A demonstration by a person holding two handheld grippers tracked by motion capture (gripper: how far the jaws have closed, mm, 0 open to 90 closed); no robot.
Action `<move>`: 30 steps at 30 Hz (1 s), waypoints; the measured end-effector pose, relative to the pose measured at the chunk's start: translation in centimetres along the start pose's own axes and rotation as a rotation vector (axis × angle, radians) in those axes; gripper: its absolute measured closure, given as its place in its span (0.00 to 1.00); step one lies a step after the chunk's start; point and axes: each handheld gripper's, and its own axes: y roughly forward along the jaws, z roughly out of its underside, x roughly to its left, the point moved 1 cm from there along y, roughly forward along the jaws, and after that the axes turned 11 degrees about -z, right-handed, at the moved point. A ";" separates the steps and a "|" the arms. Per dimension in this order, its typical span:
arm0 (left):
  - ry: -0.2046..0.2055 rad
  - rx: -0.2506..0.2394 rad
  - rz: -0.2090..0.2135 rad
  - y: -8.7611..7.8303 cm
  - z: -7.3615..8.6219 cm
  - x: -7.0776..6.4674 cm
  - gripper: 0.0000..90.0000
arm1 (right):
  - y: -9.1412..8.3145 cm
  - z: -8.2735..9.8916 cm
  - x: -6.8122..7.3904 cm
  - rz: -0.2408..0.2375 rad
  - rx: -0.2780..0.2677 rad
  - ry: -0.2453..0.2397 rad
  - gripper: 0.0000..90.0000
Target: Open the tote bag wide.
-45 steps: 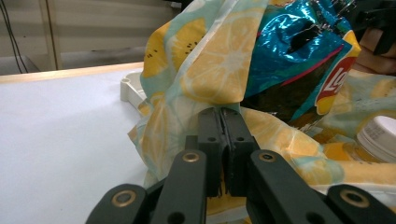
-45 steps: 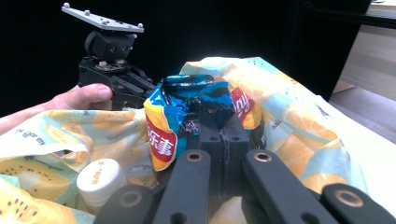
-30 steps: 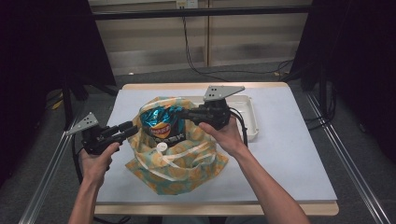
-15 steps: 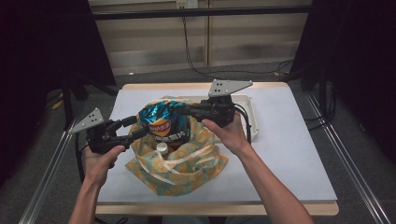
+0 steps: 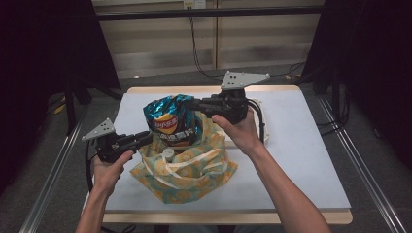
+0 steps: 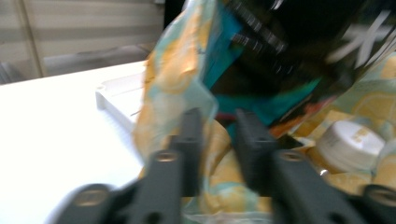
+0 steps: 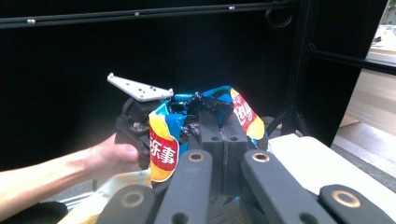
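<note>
Chip bag (image 5: 171,122) orientation: I read its long axis as near vertical, crimped top edge up, printed face toward my side of the counter (image 5: 301,145), lower end inside the mouth of the yellow-and-teal tote bag (image 5: 187,172). My right gripper (image 5: 194,104) is clamped shut on the chip bag's top edge; the right gripper view shows the foil crushed between the fingers (image 7: 233,140). My left gripper (image 5: 145,137) sits at the tote's left rim, its fingers (image 6: 191,140) narrowly apart with tote fabric between them; they have just been closing, and I cannot tell whether they press the cloth. A white-capped container (image 5: 168,154) lies inside the tote below the chip bag. Compared with one second ago, the chip bag stands higher, most of it now above the tote opening, and the right gripper has risen with it.
</note>
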 end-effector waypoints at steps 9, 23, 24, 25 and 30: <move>0.045 0.089 0.037 0.3 0.9 -1.1 1.00 | -0.2 -1.5 0.2 0.010 -0.019 -0.005 1.00; 0.066 0.116 0.076 -0.3 2.4 -2.6 0.99 | -0.3 -4.0 0.1 0.042 -0.054 -0.021 1.00; 0.065 0.109 0.072 -0.4 2.4 -2.8 0.99 | -0.2 -4.2 0.2 0.042 -0.054 -0.023 1.00; 0.060 0.100 0.068 -0.5 2.4 -2.9 0.99 | -0.1 -4.4 0.2 0.040 -0.056 -0.023 1.00; 0.052 0.089 0.083 -0.4 2.7 -3.0 0.98 | 0.8 -5.0 0.4 0.034 -0.070 -0.029 1.00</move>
